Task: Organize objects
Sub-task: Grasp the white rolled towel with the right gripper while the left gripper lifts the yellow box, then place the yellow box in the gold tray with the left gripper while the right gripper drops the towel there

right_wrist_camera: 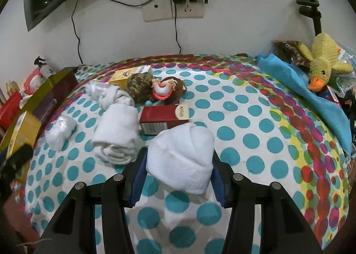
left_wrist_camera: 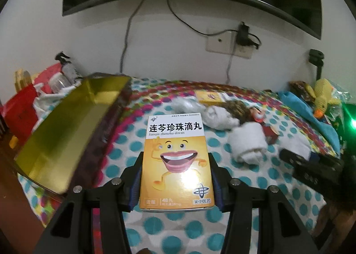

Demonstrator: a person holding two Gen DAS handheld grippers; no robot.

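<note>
Your left gripper [left_wrist_camera: 176, 178] clamping the pill box [left_wrist_camera: 175, 160], gold tray [left_wrist_camera: 66, 134] beside, your right gripper [right_wrist_camera: 178, 178] squeezing a rolled towel [right_wrist_camera: 180, 156]

Two yellow medicine boxes are showing: one [left_wrist_camera: 176, 160] up front and one [right_wrist_camera: 124, 77] lying at the back of the desk. Three rolled white towels are showing, one [right_wrist_camera: 181, 160] nearest, one [right_wrist_camera: 116, 134] to its left, and one [right_wrist_camera: 111, 96] farther back. One red carton [right_wrist_camera: 164, 116], one doll [right_wrist_camera: 164, 89], one plush duck [right_wrist_camera: 322, 62], one blue cloth [right_wrist_camera: 300, 89] and one gold-lined box [left_wrist_camera: 66, 129] are lying about.
</note>
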